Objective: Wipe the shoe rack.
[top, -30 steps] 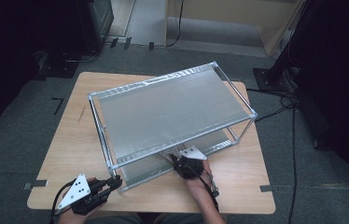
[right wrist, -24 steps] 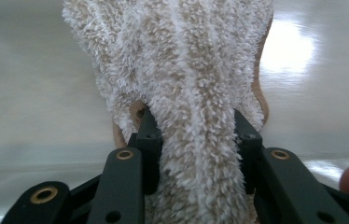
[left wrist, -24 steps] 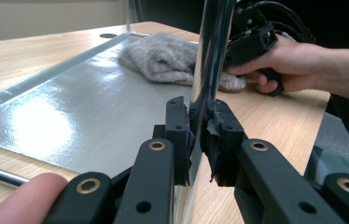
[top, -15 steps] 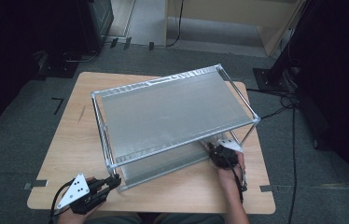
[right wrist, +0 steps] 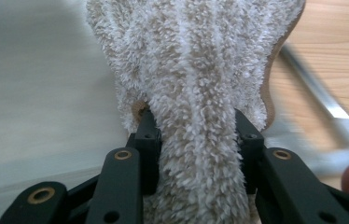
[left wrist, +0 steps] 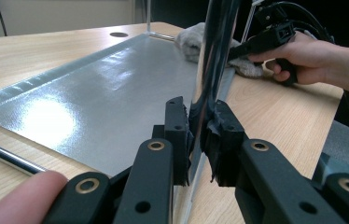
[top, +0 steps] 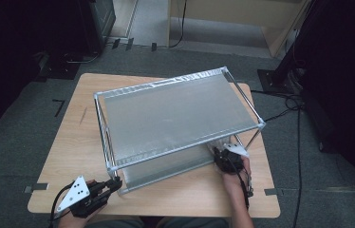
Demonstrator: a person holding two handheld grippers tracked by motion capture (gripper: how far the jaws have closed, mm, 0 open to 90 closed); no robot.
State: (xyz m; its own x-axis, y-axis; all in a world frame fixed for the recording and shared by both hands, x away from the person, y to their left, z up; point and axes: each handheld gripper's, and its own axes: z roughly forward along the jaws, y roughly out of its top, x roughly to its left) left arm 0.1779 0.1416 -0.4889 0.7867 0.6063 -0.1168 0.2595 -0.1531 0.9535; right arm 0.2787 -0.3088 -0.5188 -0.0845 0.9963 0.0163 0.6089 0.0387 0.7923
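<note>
From my seat, the left gripper [left wrist: 196, 140] is clenched on the shiny upright post [left wrist: 214, 60] at the near left corner of the metal shelf rack [top: 175, 114]; in the left gripper view both black jaws press against the post from either side, low down, just above the rack's lower shelf [left wrist: 107, 93]. In the high view that same gripper [top: 111, 186] sits at the rack's front left corner on the wooden table [top: 78, 142], with a hand [top: 78, 216] behind it.

My right gripper [right wrist: 196, 135] is grasping a fluffy beige cloth [right wrist: 196, 70]. The jaws stand partly apart (the bunched fabric fills the whole gap between them), and the pads squeeze the cloth on both sides while the rest of it fans out ahead over the grey shelf surface. In the high view the right gripper [top: 220, 156] reaches under the top shelf at the rack's near right end, at the edge of the lower shelf. The left gripper view shows the cloth [left wrist: 191, 42] lying on the far end of that lower shelf, with the right hand [left wrist: 303, 56] beside it.
</note>
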